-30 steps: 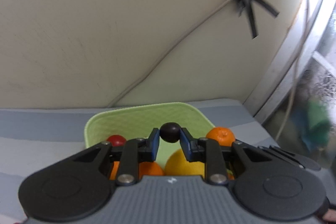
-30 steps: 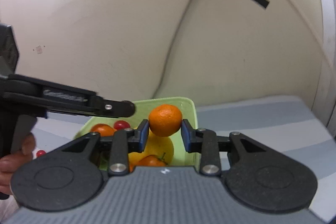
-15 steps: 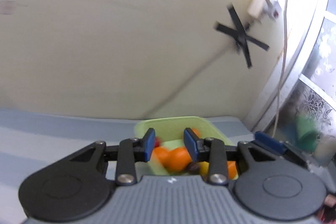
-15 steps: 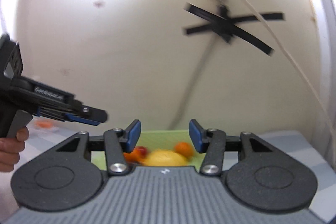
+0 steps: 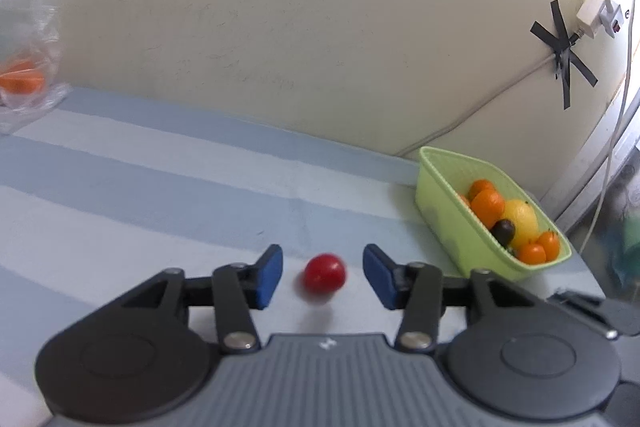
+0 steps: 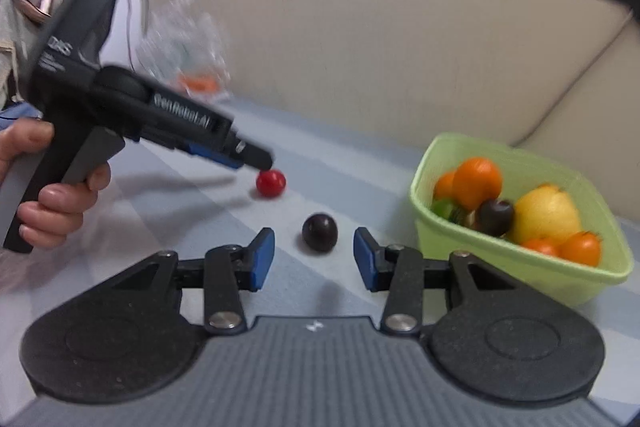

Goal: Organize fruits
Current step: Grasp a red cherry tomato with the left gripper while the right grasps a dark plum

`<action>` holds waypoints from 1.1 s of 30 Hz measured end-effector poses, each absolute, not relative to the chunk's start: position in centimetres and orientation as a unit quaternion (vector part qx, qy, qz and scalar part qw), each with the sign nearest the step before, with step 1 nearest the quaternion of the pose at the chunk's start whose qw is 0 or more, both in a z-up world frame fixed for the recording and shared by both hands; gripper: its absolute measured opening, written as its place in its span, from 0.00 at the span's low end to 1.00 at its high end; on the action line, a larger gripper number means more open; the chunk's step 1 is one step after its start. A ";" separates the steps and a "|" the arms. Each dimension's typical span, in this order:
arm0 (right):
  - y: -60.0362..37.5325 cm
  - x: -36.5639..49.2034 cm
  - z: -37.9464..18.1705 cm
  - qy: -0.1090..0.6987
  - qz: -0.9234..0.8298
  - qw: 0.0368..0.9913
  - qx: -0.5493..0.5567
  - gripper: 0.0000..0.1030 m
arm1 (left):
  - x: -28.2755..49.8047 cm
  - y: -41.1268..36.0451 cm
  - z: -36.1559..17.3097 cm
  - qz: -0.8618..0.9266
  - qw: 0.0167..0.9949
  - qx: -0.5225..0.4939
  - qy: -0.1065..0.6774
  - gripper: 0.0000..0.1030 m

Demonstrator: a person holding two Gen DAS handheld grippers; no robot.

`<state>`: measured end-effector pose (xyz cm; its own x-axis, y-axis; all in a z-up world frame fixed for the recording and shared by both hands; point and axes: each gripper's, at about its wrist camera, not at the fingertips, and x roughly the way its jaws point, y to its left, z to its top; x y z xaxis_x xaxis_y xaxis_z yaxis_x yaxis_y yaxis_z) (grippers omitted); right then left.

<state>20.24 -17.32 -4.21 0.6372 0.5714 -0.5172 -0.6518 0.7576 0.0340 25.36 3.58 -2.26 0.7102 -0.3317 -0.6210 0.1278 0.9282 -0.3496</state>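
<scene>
A blue-and-white striped cloth covers the work surface, bounded at the rear by a cream wall. A light green perforated plastic basket stands at the right of the cloth and contains oranges, a yellow lemon and one dark plum. A crumpled clear plastic bag with orange contents lies at the far left against the wall. The left gripper, a black hand-held unit with blue pads, points downward at the cloth; its jaws are opening, and a small red round fruit lies on the cloth between them, clear of both pads. In the right wrist view, the person's left hand wraps the pistol grip of that unit, fingers curled around the handle, with the tip just above the red fruit. The right gripper is also angled downward; its jaws are closing, and a dark purple round plum rests on the cloth between the pads without contact. The plum lies near the basket, the red fruit farther from it.
</scene>
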 end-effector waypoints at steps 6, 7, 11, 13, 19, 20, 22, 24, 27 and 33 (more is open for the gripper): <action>-16.0 22.7 -5.0 0.308 0.328 0.891 -0.057 0.38 | 26.6 2.1 -3.5 -0.110 0.914 -0.120 0.372 0.25; -15.5 22.9 -4.9 0.310 0.327 0.891 -0.057 0.36 | 26.5 1.8 -3.5 -0.109 0.916 -0.109 0.370 0.25; -15.5 22.4 -4.7 0.306 0.323 0.893 -0.065 0.24 | 25.0 1.7 -3.4 -0.106 0.919 -0.099 0.367 0.25; -15.9 22.1 -4.9 0.305 0.324 0.894 -0.060 0.24 | 23.4 1.4 -3.1 -0.119 0.916 -0.100 0.370 0.25; -18.7 17.9 -4.6 0.303 0.345 0.887 -0.050 0.24 | 16.6 -1.6 -2.8 -0.178 0.912 -0.076 0.361 0.25; -19.4 16.8 -4.7 0.303 0.347 0.886 -0.052 0.24 | 15.6 -2.1 -2.7 -0.185 0.912 -0.075 0.359 0.25; -20.4 15.0 -4.8 0.298 0.344 0.888 -0.061 0.24 | 13.5 -3.0 -2.8 -0.198 0.911 -0.074 0.354 0.25; -21.4 13.1 -4.7 0.287 0.340 0.893 -0.071 0.24 | 11.8 -3.8 -2.9 -0.210 0.912 -0.068 0.346 0.25; -22.4 11.0 -4.9 0.270 0.325 0.902 -0.091 0.25 | 10.2 -5.0 -3.1 -0.213 0.915 -0.043 0.340 0.26; -22.9 10.3 -5.5 0.271 0.315 0.904 -0.098 0.26 | 9.2 -5.7 -3.0 -0.199 0.918 -0.030 0.342 0.28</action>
